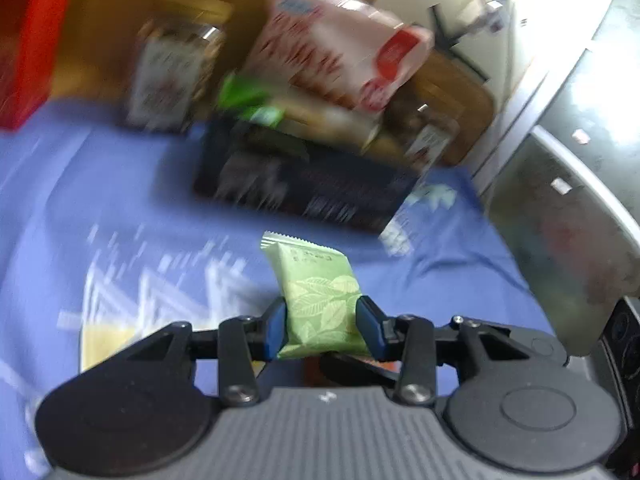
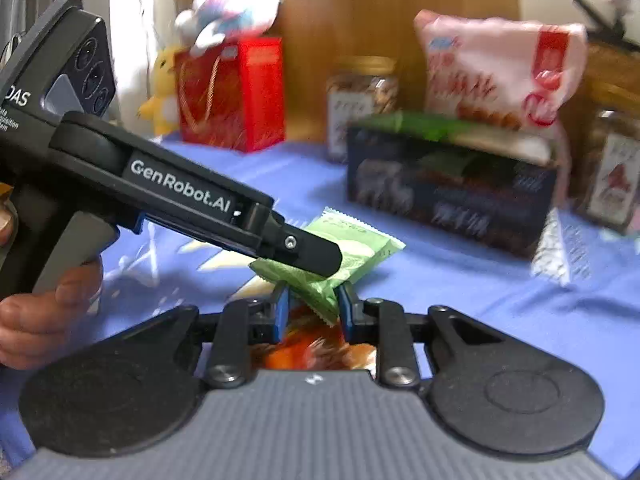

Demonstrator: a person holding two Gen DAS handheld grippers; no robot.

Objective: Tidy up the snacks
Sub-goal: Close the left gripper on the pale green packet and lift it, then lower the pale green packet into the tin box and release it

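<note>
A: Starting at our left, we have the left gripper (image 1: 322, 326) pinching a green leaf-print packet (image 1: 316, 300) between its blue pads (image 1: 276, 330); the packet stands up out of the jaws, its serrated end pointing away from us toward the dark box (image 1: 304, 184).

B: Agreed. From the right wrist view the left gripper (image 2: 320, 258) crosses in from the left and clamps that same green packet (image 2: 360, 252), long axis running toward the upper right, lifted off the blue cloth (image 2: 480, 300).

A: And our right gripper (image 2: 312, 312)?

B: Its jaws stand close together with a corner of the green packet between them, and an orange-red wrapper (image 2: 320, 348) below. We can't tell whether the pads truly press on either.

A: So the left is the nearer, and the box lies ahead, slightly to the right.

B: The box already holds green packs (image 2: 420, 124); the pink bag (image 2: 500, 68) leans behind it, and a jar (image 2: 360, 100) stands to its left, a red gift bag (image 2: 236, 92) further left.

A: We judge the packet goes forward into that box.
</note>
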